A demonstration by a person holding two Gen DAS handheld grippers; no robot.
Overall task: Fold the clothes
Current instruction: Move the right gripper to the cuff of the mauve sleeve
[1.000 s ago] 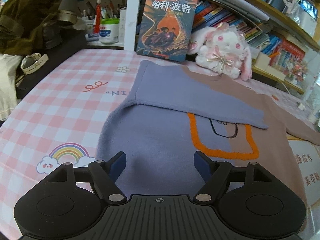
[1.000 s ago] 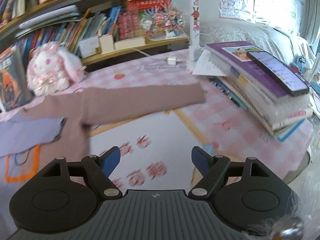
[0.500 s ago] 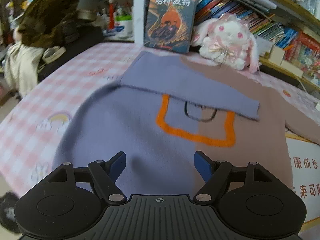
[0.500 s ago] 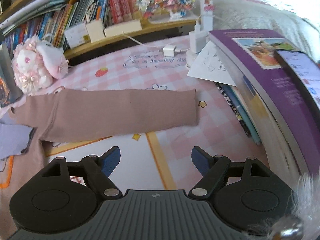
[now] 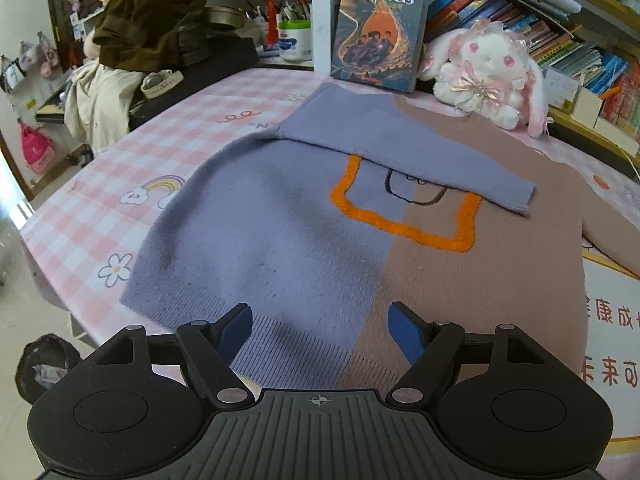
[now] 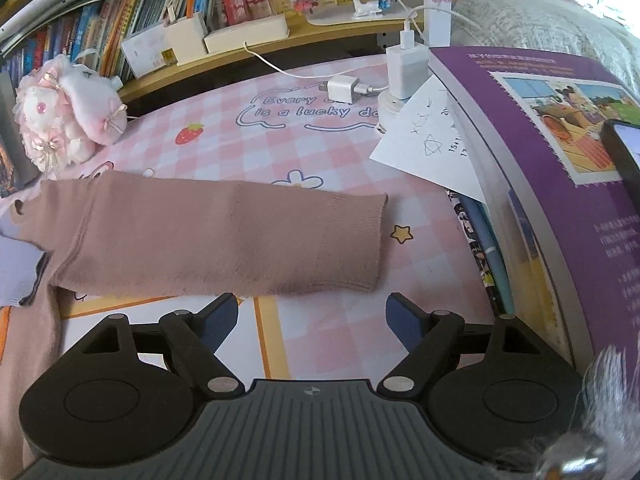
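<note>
A sweater [image 5: 320, 248], half lavender and half dusty pink with an orange outline, lies flat on the checked table. Its lavender sleeve [image 5: 400, 148] is folded across the chest. My left gripper [image 5: 320, 326] is open and empty, hovering over the sweater's hem. In the right wrist view the pink sleeve [image 6: 224, 236] lies stretched out to the right, its cuff [image 6: 360, 236] flat on the table. My right gripper [image 6: 312, 320] is open and empty, just in front of that sleeve near the cuff.
A plush rabbit [image 5: 484, 72] and an upright book [image 5: 380, 24] stand behind the sweater. A stack of books [image 6: 560, 184] with a phone [image 6: 624, 148] on top lies right of the cuff, with a paper sheet [image 6: 428, 148] and chargers [image 6: 404, 68]. The table edge [image 5: 60, 292] is at left.
My left gripper has pulled back toward the hem, so more of the sweater shows. My right gripper has moved forward and closer to the pink sleeve's cuff. Both stayed open.
</note>
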